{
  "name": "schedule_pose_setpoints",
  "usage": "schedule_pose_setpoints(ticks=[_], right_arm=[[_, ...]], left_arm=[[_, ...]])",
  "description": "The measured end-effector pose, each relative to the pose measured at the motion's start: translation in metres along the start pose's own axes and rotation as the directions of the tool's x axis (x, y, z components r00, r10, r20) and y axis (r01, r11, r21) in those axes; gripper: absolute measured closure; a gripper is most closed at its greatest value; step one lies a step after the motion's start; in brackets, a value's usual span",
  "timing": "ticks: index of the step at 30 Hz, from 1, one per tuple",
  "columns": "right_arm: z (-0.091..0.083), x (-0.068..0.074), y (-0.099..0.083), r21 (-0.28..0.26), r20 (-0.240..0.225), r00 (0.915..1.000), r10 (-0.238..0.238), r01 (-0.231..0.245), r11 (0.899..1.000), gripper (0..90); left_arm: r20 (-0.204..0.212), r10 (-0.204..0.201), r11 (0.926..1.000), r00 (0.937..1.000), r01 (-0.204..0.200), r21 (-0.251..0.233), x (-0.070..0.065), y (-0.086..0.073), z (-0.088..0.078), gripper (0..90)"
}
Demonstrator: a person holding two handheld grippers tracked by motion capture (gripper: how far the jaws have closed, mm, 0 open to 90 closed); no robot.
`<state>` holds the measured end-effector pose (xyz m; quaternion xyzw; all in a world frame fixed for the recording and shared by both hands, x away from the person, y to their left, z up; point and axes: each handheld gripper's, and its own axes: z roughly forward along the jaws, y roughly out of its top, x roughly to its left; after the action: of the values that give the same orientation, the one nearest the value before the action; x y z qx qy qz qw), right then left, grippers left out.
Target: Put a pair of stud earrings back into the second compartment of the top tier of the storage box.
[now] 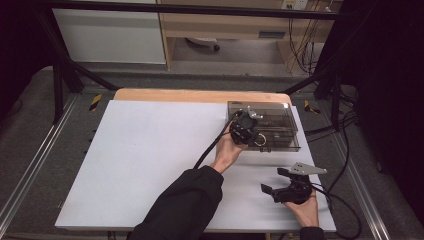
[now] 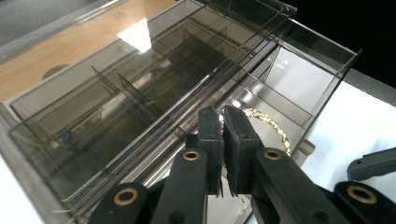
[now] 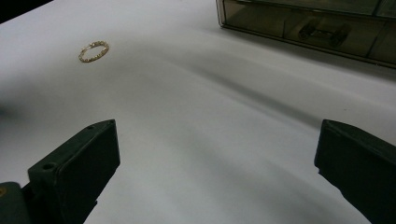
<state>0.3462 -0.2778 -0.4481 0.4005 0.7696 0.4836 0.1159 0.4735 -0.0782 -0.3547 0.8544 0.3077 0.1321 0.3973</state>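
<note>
A white sheet (image 1: 150, 165) covers most of a pale wooden tabletop (image 1: 200, 95) inside a black metal frame (image 1: 200, 9), with grey floor (image 1: 30, 130) around it, loose cables (image 1: 345, 125) at the right, and a light wooden cabinet (image 1: 225, 25) standing beyond.

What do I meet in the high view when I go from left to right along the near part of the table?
Black sleeve → left hand → right gripper, jaws wide open → right hand.
</note>
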Motion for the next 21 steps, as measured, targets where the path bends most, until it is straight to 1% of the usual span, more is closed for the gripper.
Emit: schedule_pose_setpoints(ticks=[1, 4, 9, 13, 18, 20, 21], right_arm=[[0.0, 0.0, 0.0, -0.001, -0.001, 1.0, 0.0, 0.0, 1.0, 0.6], [0.0, 0.0, 0.0, 0.001, 0.0, 1.0, -0.001, 0.001, 1.0, 0.6], [0.0, 0.0, 0.0, -0.004, -0.001, 1.0, -0.002, 0.002, 1.0, 0.6], [-0.001, 0.0, 0.0, -0.004, -0.002, 1.0, 0.002, -0.002, 1.0, 0.6], [-0.001, 0.0, 0.0, -0.007, -0.002, 1.0, 0.001, -0.001, 1.0, 0.6], [-0.001, 0.0, 0.0, -0.008, -0.002, 1.0, -0.001, 0.001, 1.0, 0.6], [-0.001, 0.0, 0.0, -0.007, -0.002, 1.0, -0.001, 0.001, 1.0, 0.6]], left_arm=[[-0.001, 0.004, 1.0, 1.0, -0.004, 0.006, -0.001, 0.0, 0.001, 85.2], [-0.004, 0.007, 1.0, 1.0, -0.007, -0.003, -0.003, -0.001, 0.006, 85.1], [-0.015, 0.011, 0.9999, 0.9998, -0.011, 0.011, -0.002, -0.002, 0.013, 85.1], [-0.008, 0.008, 0.9999, 0.9999, -0.008, 0.015, -0.001, -0.004, 0.019, 85.1], [0.005, 0.008, 0.9998, 1.0, -0.008, 0.019, -0.003, -0.005, 0.021, 84.0], [0.006, 0.014, 0.9997, 0.9999, -0.014, 0.021, -0.003, -0.004, 0.02, 80.5], [0.007, 0.014, 0.9997, 0.9999, -0.014, 0.018, -0.003, -0.004, 0.019, 77.1]])
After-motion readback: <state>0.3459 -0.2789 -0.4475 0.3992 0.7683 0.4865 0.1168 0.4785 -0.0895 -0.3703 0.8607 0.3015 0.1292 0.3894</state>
